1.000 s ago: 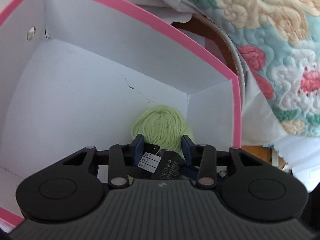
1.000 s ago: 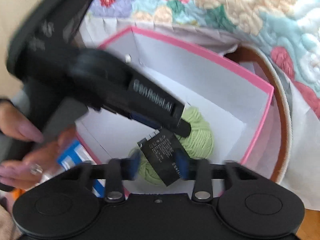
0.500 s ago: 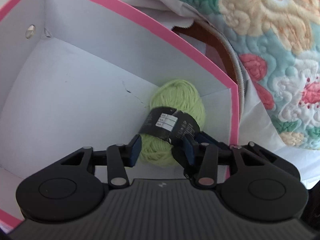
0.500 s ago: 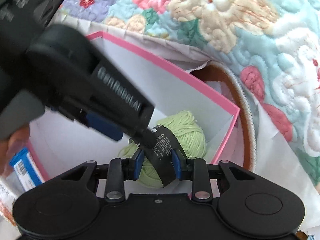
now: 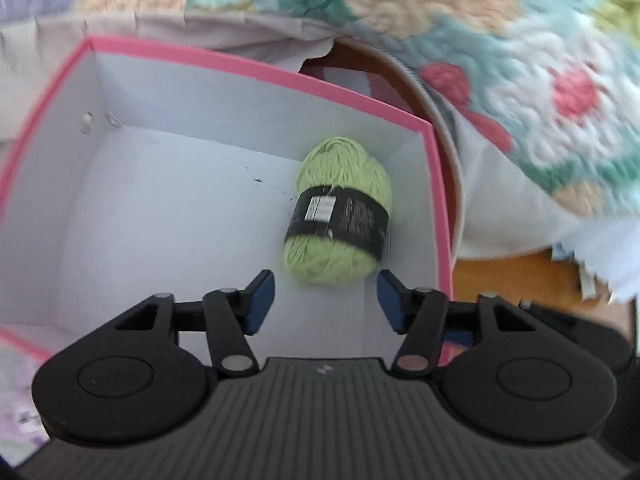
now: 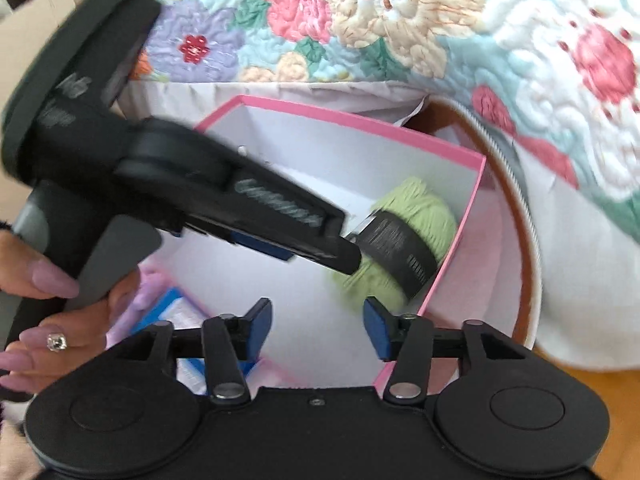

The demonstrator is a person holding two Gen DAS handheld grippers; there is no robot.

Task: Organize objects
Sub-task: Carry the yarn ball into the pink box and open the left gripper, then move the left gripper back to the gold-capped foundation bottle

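Yarn ball [image 5: 340, 216] sits free in the pink box [image 5: 256, 70]. Left claw [image 5: 326, 300] and right claw [image 6: 318, 330] both wide open, empty. Lift both straight up, don't nudge the yarn.

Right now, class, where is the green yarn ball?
The green yarn ball lies inside the pink box, on its floor near the right wall, ahead of the open left gripper.

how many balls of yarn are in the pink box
1: a light green yarn ball with a black paper band, lying on the floor of the pink-rimmed white cardboard box, near its right wall.
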